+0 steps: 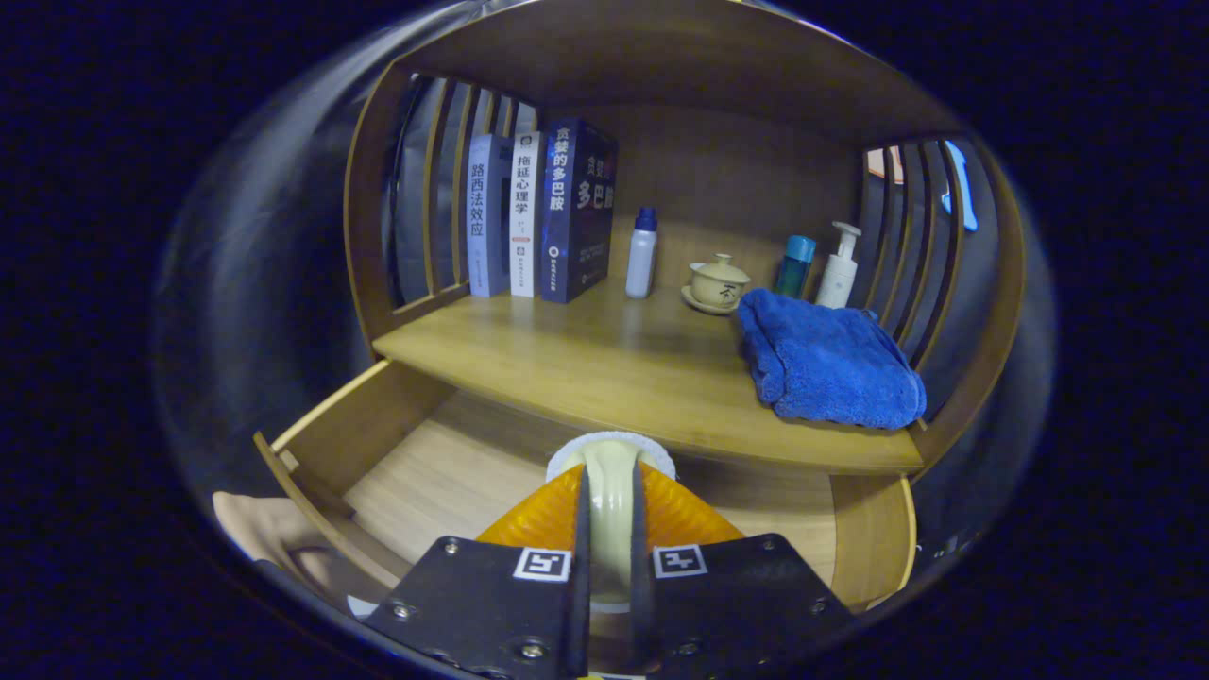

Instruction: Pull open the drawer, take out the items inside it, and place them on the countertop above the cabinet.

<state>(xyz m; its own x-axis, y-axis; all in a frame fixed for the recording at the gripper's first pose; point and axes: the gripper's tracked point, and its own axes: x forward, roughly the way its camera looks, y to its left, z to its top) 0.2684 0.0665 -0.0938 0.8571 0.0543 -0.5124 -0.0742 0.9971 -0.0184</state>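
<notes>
The wooden drawer (364, 425) stands pulled open below the countertop (586, 368), and its bare floor shows to the left of my fingers. My gripper (611, 486) hovers over the open drawer, shut on a cream-handled item (611, 451) with a white round head. The handle runs between both fingers and the head pokes out just ahead of them, level with the countertop's front edge. A folded blue towel (822, 364) lies on the countertop beyond the fingers, to the right.
At the back of the countertop stand three books (543, 217), a white bottle with a blue cap (641, 255), a lidded teacup (718, 283), a teal bottle (795, 266) and a white pump bottle (838, 266). Slatted side walls and a wooden top enclose the shelf.
</notes>
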